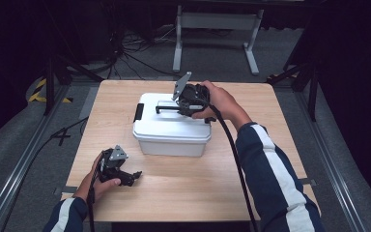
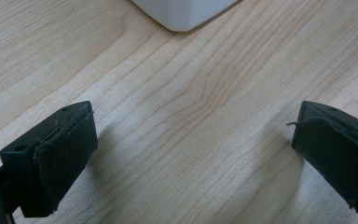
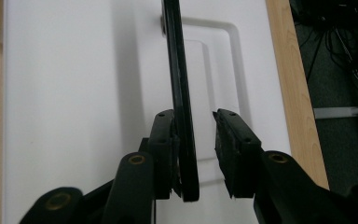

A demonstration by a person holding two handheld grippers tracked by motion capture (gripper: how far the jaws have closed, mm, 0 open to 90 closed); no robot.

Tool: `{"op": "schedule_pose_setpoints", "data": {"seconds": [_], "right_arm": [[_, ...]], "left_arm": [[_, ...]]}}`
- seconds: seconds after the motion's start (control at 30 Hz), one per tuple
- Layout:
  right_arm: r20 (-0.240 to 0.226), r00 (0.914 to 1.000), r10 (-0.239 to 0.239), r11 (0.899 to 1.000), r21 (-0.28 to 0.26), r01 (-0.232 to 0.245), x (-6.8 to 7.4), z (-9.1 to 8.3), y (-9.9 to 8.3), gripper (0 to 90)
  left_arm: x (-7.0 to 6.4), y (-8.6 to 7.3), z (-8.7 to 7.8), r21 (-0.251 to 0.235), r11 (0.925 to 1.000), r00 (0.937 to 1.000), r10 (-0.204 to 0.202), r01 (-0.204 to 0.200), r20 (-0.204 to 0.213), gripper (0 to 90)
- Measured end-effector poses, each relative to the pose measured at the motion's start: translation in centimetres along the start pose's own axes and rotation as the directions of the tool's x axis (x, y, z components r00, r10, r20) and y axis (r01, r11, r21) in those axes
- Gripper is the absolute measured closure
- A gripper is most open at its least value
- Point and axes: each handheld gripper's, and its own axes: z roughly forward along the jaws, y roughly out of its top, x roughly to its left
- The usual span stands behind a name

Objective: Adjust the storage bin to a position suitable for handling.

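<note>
A white plastic box (image 1: 171, 133) with a flat lid (image 3: 74, 93) stands in the middle of the wooden table (image 1: 251, 174). Its black carry handle (image 1: 166, 107) is raised off the lid. My right gripper (image 1: 181, 108) reaches over the lid from the right, and its jaws straddle the handle (image 3: 179, 84). In the right gripper view (image 3: 193, 115) one jaw touches the handle and a gap remains at the other. My left gripper (image 1: 134, 177) rests low near the table's front left, open wide (image 2: 193, 126) over bare wood, with a box corner (image 2: 182, 11) ahead of it.
A black latch (image 1: 138, 112) sits on the box's left end. Beyond the table's far edge are a metal stand (image 1: 217, 34) and cables (image 1: 130, 48) on the floor. Bare wood lies around the box on all sides.
</note>
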Motion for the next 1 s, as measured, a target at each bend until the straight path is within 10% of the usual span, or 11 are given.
{"op": "schedule_pose_setpoints", "data": {"seconds": [0.3, 1.0], "right_arm": [[-0.007, 0.9974, -0.071, 0.997, 0.012, 0.071, 0.8, -0.3, 1.0, 84.1], [0.007, 0.996, -0.089, 0.996, -0.016, 0.089, 0.9, -1.0, 1.2, 84.5]], "left_arm": [[0.0, -0.1, 0.0, -0.005, 1.0, 1.0, 0.001, -0.001, -0.007, 0.5], [0.0, -0.1, 0.0, -0.005, 1.0, 1.0, 0.002, -0.002, -0.009, 0.5]]}}
